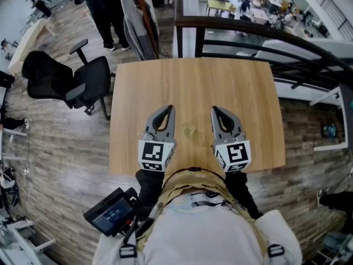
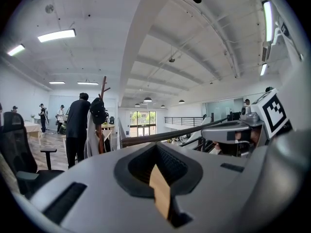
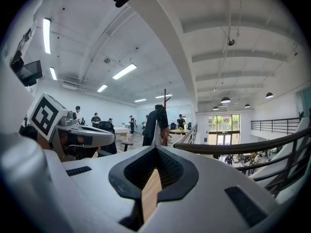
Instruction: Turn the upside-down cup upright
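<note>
A small, pale, see-through cup (image 1: 189, 131) sits on the wooden table (image 1: 237, 87) near its front edge; which way up it stands I cannot tell. It lies between my two grippers and touches neither. My left gripper (image 1: 170, 109) hovers just left of it, jaws shut with nothing in them. To the cup's right, my right gripper (image 1: 215, 109) is also shut and empty. In the left gripper view the jaws (image 2: 156, 147) meet at the tip and only a sliver of table shows behind them. The right gripper view (image 3: 155, 149) shows the same. The cup is hidden in both gripper views.
A black office chair (image 1: 71, 81) stands left of the table. A dark railing (image 1: 248, 29) runs behind the table's far edge. People stand by a coat rack (image 1: 138, 15) beyond the far left corner. A black device (image 1: 113, 211) hangs at the person's waist.
</note>
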The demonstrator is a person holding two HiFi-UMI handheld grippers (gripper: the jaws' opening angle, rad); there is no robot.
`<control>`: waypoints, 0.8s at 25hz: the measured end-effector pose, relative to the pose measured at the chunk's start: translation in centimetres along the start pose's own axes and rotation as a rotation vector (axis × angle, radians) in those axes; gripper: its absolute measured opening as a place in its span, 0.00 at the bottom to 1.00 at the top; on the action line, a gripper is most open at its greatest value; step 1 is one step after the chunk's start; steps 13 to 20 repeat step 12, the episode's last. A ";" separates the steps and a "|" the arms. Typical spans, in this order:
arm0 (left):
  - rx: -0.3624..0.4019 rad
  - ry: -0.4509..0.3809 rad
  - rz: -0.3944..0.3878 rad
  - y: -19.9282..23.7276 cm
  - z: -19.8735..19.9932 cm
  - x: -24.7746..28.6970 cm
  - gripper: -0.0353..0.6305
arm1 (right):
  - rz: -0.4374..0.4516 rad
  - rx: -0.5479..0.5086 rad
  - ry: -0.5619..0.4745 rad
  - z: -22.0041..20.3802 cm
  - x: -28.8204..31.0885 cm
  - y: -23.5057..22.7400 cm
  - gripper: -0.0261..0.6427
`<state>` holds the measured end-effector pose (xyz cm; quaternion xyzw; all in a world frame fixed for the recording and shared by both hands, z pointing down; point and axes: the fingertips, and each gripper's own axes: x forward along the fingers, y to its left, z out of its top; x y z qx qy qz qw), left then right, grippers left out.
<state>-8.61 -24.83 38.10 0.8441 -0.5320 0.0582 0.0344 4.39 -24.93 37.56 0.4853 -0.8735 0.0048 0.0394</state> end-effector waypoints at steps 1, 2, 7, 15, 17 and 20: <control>0.002 0.001 0.000 0.1 -0.1 0.0 0.05 | -0.001 -0.002 0.006 -0.1 0.0 0.0 0.07; 0.006 0.000 0.000 0.2 0.0 0.0 0.05 | -0.004 -0.002 0.012 -0.2 0.1 0.1 0.07; 0.009 0.003 -0.003 0.5 -0.2 0.2 0.05 | -0.001 -0.011 0.011 -0.1 0.4 0.3 0.07; -0.001 0.020 -0.009 0.2 -0.7 0.2 0.05 | -0.014 -0.013 0.020 -0.4 0.2 0.0 0.07; -0.001 0.020 -0.009 0.2 -0.7 0.2 0.05 | -0.014 -0.013 0.020 -0.4 0.2 0.0 0.07; -0.001 0.020 -0.009 0.2 -0.7 0.2 0.05 | -0.014 -0.013 0.020 -0.4 0.2 0.0 0.07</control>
